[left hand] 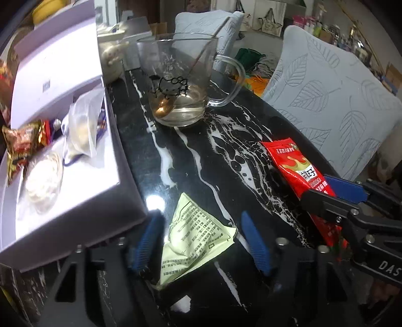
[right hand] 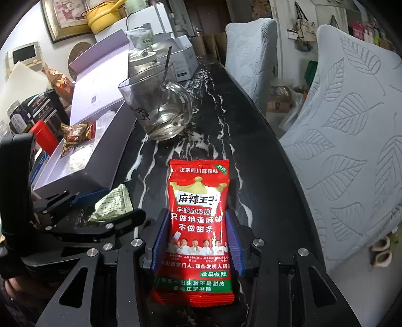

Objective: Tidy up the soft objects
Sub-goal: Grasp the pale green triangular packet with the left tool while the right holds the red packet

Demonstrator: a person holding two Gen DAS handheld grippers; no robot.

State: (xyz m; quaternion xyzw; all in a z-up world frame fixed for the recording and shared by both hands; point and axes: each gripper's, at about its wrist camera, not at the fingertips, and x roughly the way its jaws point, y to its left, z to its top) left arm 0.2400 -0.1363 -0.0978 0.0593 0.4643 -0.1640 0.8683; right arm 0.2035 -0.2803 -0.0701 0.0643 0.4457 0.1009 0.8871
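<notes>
A pale green printed sachet lies on the black marble table between the open fingers of my left gripper; it also shows in the right wrist view. A red snack packet sits between the blue pads of my right gripper, which is shut on its sides. The packet shows in the left wrist view too, held by the right gripper. An open white box to the left holds several wrapped snacks and soft pouches.
A glass mug with a spoon and some liquid stands at the table's middle. Two leaf-patterned grey chair backs line the right edge. More boxes, a yellow pot and jars crowd the far left.
</notes>
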